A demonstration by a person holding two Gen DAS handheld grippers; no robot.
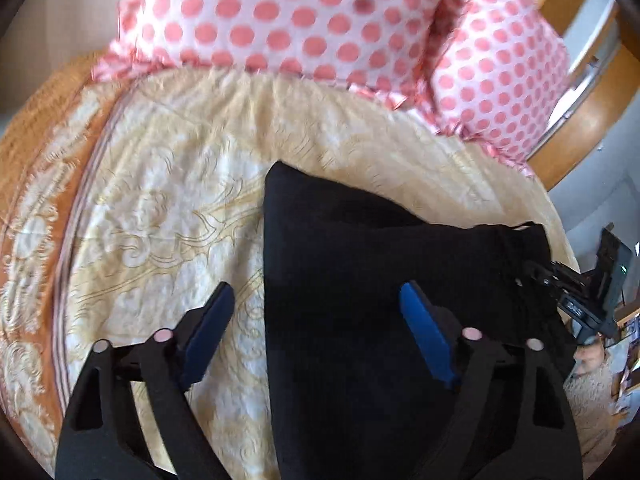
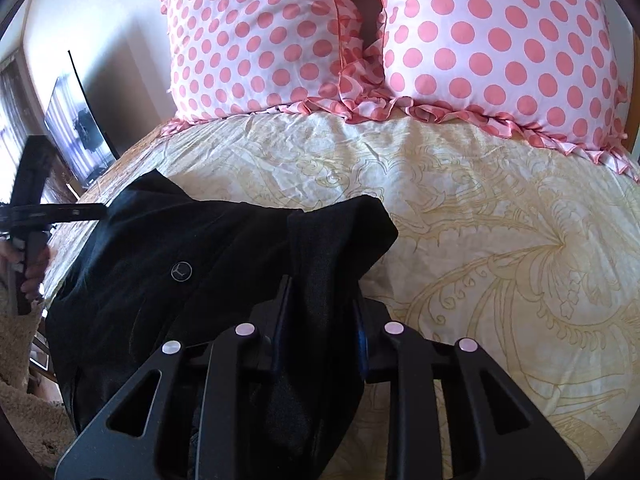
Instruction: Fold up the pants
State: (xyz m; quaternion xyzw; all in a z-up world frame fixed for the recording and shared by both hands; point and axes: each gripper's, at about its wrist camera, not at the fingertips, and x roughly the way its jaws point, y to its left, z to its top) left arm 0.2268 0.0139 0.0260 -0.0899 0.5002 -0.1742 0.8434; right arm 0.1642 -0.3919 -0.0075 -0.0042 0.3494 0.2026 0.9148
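The black pants (image 1: 380, 272) lie on a cream patterned bedspread (image 1: 168, 184). In the left wrist view my left gripper (image 1: 316, 300) is open, its blue pads spread over the pants' left edge, holding nothing. In the right wrist view my right gripper (image 2: 320, 300) is shut on a bunched fold of the black pants (image 2: 160, 248), lifted slightly off the bed. A small round logo (image 2: 181, 271) shows on the cloth. The left gripper (image 2: 32, 216) shows at the far left of the right wrist view, and the right gripper (image 1: 580, 284) at the right of the left wrist view.
Two pink polka-dot pillows (image 2: 480, 40) stand at the head of the bed (image 2: 500, 240). An orange bedspread border (image 1: 36, 184) runs along the left edge. A wooden headboard (image 1: 592, 120) is at the right. A dark screen (image 2: 80, 128) stands beside the bed.
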